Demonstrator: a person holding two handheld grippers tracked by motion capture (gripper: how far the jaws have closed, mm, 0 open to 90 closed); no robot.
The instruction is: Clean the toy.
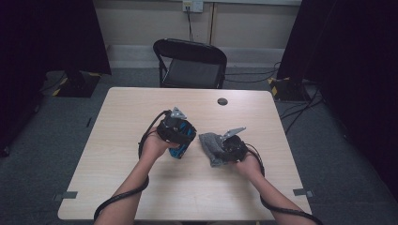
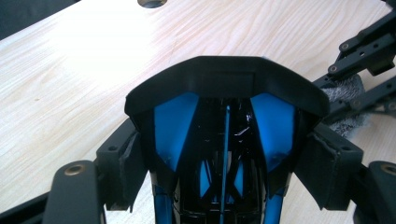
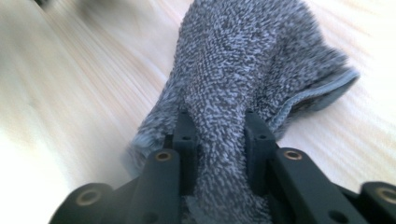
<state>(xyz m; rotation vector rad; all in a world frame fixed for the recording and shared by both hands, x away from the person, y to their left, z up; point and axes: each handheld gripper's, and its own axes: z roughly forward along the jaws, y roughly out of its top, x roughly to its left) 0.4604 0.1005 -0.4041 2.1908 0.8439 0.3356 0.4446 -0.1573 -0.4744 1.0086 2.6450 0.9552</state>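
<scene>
A blue and black plastic object (image 1: 180,149) stands on the table just left of centre. My left gripper (image 1: 177,133) is shut on it from above. In the left gripper view, the object (image 2: 224,116) sits between the jaws of my left gripper (image 2: 224,161), and the pads (image 2: 128,161) press its sides. A grey fuzzy cloth (image 1: 210,146) lies bunched to its right. My right gripper (image 1: 226,146) is shut on a fold of it. In the right gripper view, the cloth (image 3: 261,56) is pinched between the jaws of that gripper (image 3: 219,135).
The pale wooden table (image 1: 117,140) has a round cable hole (image 1: 222,101) near its far edge. A black folding chair (image 1: 192,63) stands behind the table. Dark curtains hang at both sides. Cables trail from both grippers along the forearms.
</scene>
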